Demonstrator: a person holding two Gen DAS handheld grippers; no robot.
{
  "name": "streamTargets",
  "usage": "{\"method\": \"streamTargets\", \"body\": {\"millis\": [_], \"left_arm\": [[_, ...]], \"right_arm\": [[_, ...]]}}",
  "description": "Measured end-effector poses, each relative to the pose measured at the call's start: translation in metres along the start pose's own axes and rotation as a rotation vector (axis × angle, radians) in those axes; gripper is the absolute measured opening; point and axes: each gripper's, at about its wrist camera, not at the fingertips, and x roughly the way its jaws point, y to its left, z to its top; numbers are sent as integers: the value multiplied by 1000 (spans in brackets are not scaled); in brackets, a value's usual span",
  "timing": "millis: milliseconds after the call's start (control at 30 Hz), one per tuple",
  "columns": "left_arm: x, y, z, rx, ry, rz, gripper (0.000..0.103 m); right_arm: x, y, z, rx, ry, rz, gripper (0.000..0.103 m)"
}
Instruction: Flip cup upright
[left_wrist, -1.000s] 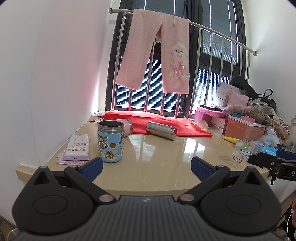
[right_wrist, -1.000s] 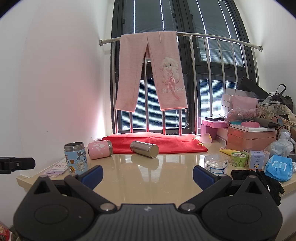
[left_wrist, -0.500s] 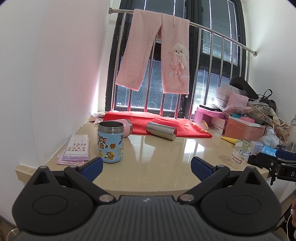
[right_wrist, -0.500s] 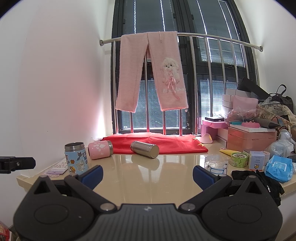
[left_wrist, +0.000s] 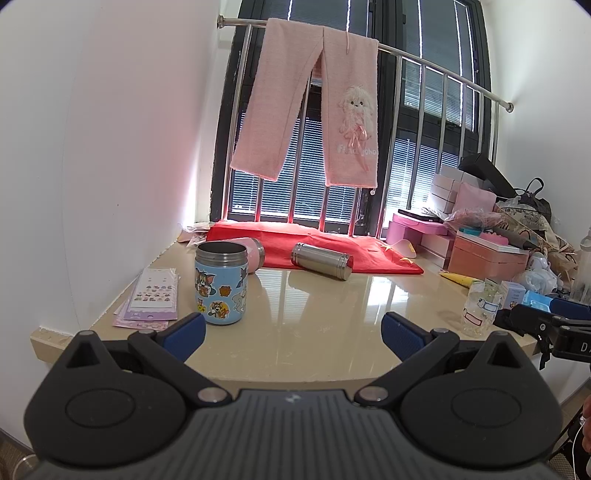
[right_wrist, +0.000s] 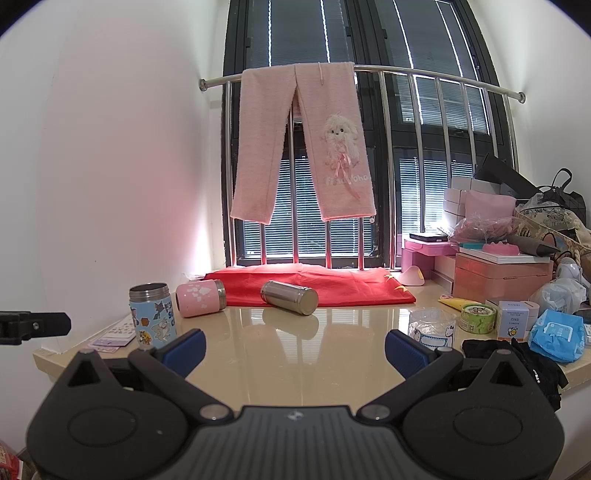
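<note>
The tabletop (right_wrist: 295, 354) spreads out ahead of both tools, its near edge just under their fingers, a white wall closing it off far to the left and a window with railings behind. A red cloth (right_wrist: 314, 286) lies along the back, well ahead of the tools. Boxes and bags crowd the far right, ahead and to the right of the right tool (right_wrist: 294, 345).

Nothing has shifted over the last second: both tools hover short of the tabletop, so the flip has not begun, judging by how the cups lie.

The blue cartoon cup (left_wrist: 221, 283) already stands upright, just ahead of the left tool (left_wrist: 293, 329) on its left finger's side. The steel cup (right_wrist: 289, 297) lies on its side, straight ahead of the right tool and well apart from it, at the front hem of the cloth. The pink cup (right_wrist: 200, 297) also lies on its side, ahead and left, between the other two.

Both tools have their fingers spread wide, holding nothing.

A broad bare stretch separates the tools from the fallen cups, so an approach looks unobstructed. A small clear jar (right_wrist: 431, 328) sits just ahead of the right tool's right finger.
</note>
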Motion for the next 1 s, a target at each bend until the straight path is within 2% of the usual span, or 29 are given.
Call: {"method": "streamTargets", "body": {"millis": [300, 533, 733, 1000], "left_arm": [[8, -5, 6, 8, 9, -7, 103], [34, -4, 19, 21, 45, -24, 103], [72, 2, 51, 68, 89, -18, 103], [145, -1, 106, 162, 196, -7, 103]], "right_arm": [[9, 6, 2, -15, 11, 11, 103], [37, 8, 4, -8, 49, 31, 103], [76, 12, 17, -22, 79, 70, 103], [141, 14, 41, -32, 119, 127, 103]]}}
